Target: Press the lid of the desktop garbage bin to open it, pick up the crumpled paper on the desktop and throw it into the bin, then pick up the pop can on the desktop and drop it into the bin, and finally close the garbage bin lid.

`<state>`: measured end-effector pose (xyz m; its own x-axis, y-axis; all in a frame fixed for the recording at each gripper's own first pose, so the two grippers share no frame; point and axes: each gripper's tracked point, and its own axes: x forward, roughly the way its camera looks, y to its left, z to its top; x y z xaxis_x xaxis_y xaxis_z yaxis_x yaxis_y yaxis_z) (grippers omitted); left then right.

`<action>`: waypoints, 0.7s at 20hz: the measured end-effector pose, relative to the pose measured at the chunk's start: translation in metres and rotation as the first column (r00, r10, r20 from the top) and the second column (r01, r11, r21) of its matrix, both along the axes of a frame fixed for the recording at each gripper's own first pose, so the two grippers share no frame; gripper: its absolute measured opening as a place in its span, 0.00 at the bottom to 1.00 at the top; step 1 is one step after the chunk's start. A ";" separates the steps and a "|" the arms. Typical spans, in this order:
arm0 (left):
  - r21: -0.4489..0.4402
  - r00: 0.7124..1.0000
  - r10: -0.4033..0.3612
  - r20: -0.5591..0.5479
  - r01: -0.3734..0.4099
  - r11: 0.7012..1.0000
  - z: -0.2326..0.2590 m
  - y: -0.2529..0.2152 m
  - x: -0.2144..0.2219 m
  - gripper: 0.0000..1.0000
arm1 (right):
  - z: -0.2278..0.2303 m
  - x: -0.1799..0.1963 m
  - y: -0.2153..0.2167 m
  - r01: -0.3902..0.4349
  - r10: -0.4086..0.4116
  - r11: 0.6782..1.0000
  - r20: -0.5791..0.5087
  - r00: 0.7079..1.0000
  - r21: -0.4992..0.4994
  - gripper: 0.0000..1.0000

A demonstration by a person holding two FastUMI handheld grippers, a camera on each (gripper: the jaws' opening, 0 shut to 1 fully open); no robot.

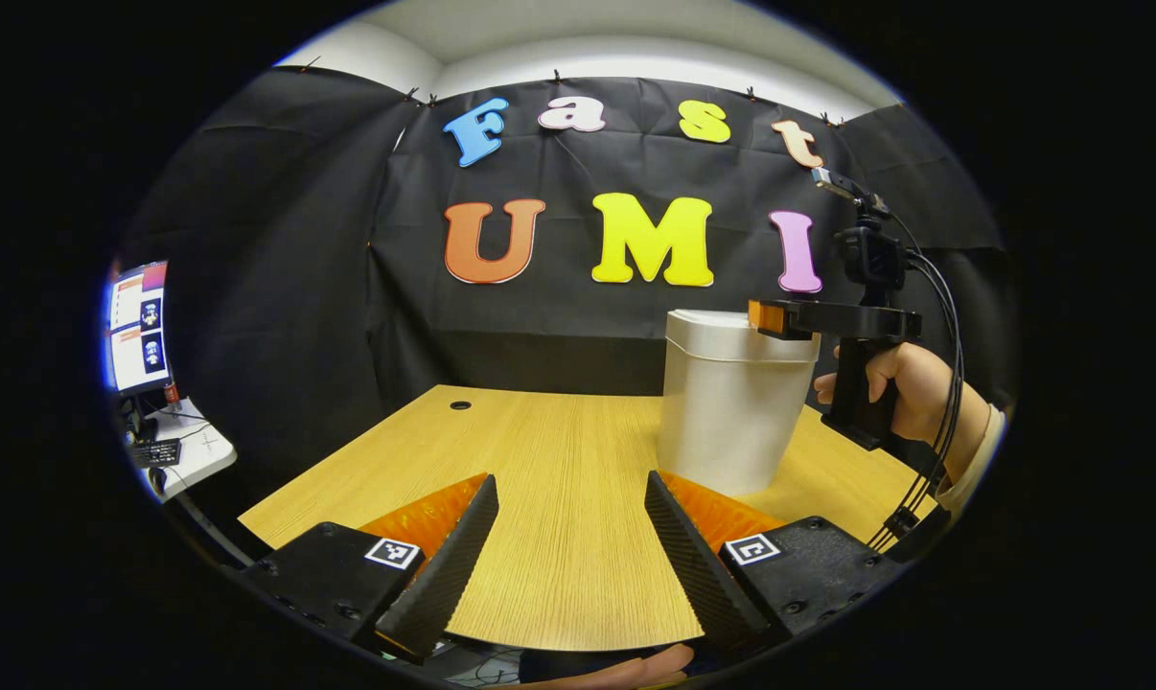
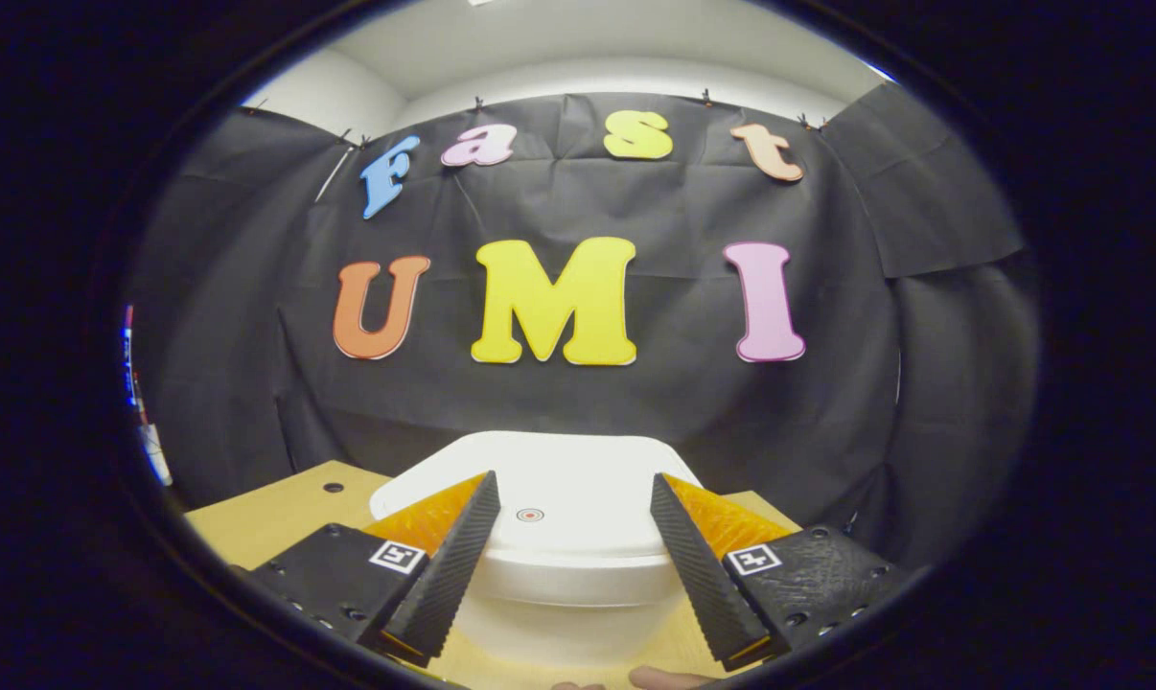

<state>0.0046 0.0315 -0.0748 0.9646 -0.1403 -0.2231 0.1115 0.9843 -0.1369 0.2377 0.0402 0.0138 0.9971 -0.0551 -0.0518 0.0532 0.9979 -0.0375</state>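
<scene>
Both tongs released: right tongs (image 2: 571, 491) above closed bin lid (image 2: 540, 479); left tongs (image 1: 570, 491) over desktop (image 1: 559, 450).

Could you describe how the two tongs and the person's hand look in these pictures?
The left tongs have two wedge fingers with ribbed inner faces, on black blocks with square tags. The right tongs are built alike. In the left gripper view the right tongs show a black pistol grip, a small camera on top and black cables. The hand wears a light cuff.
</scene>
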 end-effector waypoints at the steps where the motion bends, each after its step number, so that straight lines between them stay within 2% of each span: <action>1: -0.002 1.000 -0.008 -0.002 0.008 1.000 0.000 -0.002 -0.001 0.99 | -0.006 0.001 -0.001 -0.005 0.006 1.000 -0.029 1.000 0.014 0.99; 5: 0.007 1.000 -0.024 -0.008 0.024 1.000 -0.002 -0.008 -0.002 0.99 | -0.001 0.003 0.000 -0.036 0.036 0.999 -0.010 0.999 0.041 1.00; 10: 0.061 1.000 -0.012 0.012 0.011 0.998 0.000 -0.006 -0.003 0.99 | 0.005 -0.013 0.000 -0.066 0.058 0.997 0.206 0.977 0.032 0.98; 12: 0.062 1.000 -0.008 0.018 0.007 0.998 0.001 -0.005 -0.002 0.99 | 0.002 -0.022 -0.001 -0.070 0.063 0.997 0.250 0.966 0.020 0.99; 14: 0.052 1.000 0.015 0.022 -0.017 0.999 0.000 -0.002 -0.001 0.99 | -0.003 -0.036 -0.004 -0.064 0.060 0.998 0.247 0.967 0.008 0.97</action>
<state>0.0040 0.0297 -0.0744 0.9714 -0.1135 -0.2084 0.0981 0.9917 -0.0831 0.2018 0.0366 0.0106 0.9806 0.0060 0.1958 -0.0030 0.9999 -0.0155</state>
